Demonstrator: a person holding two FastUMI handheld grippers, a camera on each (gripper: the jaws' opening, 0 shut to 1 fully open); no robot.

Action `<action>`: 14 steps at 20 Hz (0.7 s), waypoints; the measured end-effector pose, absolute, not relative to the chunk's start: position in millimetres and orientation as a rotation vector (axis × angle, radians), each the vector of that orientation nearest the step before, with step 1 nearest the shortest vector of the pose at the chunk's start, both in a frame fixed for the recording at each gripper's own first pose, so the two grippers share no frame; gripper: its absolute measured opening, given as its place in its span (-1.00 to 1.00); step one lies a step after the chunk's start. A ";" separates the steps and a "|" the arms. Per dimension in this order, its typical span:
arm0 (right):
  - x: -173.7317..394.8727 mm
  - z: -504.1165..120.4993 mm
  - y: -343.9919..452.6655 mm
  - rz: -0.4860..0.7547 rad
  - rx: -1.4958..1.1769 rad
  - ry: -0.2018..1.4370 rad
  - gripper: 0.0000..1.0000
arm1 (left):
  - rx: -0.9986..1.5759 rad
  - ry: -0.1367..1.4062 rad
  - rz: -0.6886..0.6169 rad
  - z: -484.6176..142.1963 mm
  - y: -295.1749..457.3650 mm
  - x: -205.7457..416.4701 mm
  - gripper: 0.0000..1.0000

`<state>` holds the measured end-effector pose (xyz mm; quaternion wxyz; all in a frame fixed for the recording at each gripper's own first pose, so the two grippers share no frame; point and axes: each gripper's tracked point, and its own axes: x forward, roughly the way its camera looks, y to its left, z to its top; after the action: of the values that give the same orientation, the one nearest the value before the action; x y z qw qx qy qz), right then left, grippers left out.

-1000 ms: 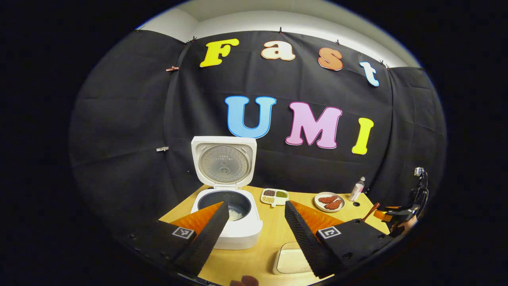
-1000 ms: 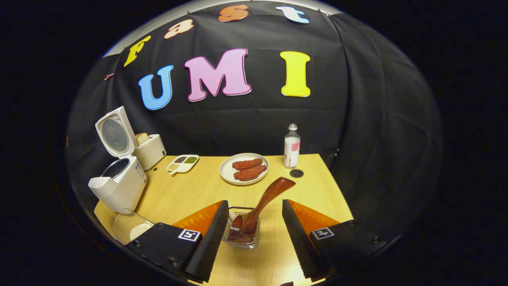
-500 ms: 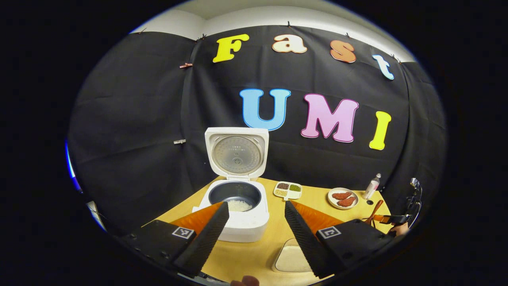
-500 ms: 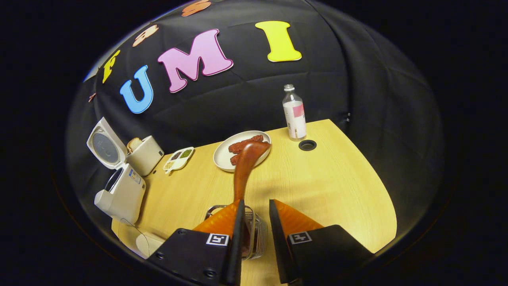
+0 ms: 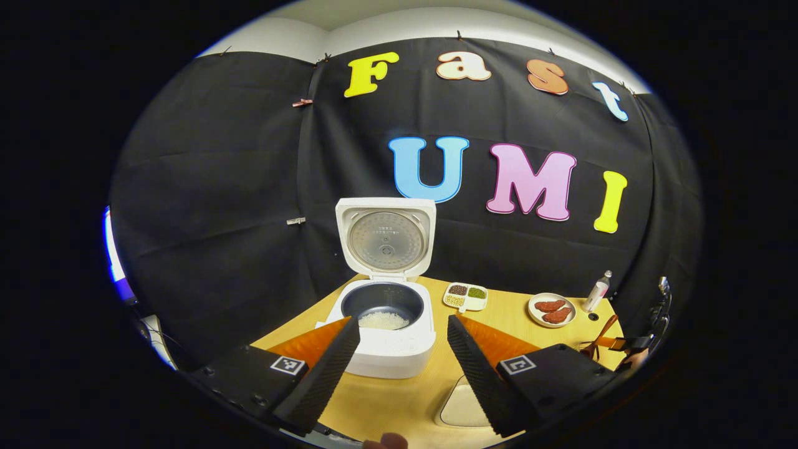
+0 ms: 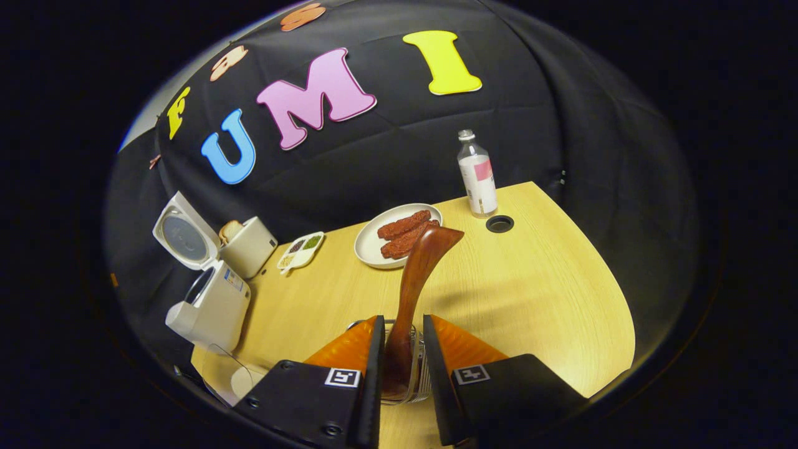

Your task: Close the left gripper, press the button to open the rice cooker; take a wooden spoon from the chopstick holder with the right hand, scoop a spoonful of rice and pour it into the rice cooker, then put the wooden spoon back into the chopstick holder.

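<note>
Right gripper view: right gripper (image 6: 400, 349) stands over the chopstick holder (image 6: 419, 380), fingers drawn in close on either side of the wooden spoon (image 6: 416, 274). Whether both pads press the handle, cannot tell. The spoon's lower end sits in the holder; its handle rises tilted toward the plate of red pieces (image 6: 374, 246). Beyond the holder: plate, then a bottle (image 6: 477, 176) and a round table hole (image 6: 499, 223) just beside it. Left of the holder: a clear container of rice (image 6: 240, 380), the rice cooker (image 6: 212, 305) with lid up, a toaster (image 6: 250, 246) behind it, a sectioned dish (image 6: 300, 249).

Left gripper view: left gripper (image 5: 402, 365) held with jaws wide apart, gripping nothing. Cooker (image 5: 386, 330) directly ahead, lid (image 5: 386, 238) upright, white rice in the pot (image 5: 381, 320). Right of the cooker and farther: sectioned dish (image 5: 466, 296), plate (image 5: 551, 309), bottle (image 5: 597, 290).
</note>
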<state>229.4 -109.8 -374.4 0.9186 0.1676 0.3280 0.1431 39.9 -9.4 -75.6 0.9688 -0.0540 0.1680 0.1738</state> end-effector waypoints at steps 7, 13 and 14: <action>243.7 -376.5 -104.8 0.296 0.337 0.666 -0.50 | -0.089 0.355 0.368 -78.8 -6.6 35.1 0.94; 242.0 -370.2 -121.3 0.250 0.392 0.630 -0.74 | -0.084 0.357 0.374 -79.1 -0.6 23.2 0.94; 242.2 -369.3 -125.0 0.237 0.391 0.622 -0.74 | -0.084 0.359 0.370 -79.9 0.6 22.0 0.94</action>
<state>242.2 -125.0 -369.3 0.9264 0.1906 0.3035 0.1155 22.0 0.6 -79.9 0.9661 -0.0415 0.1773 0.1831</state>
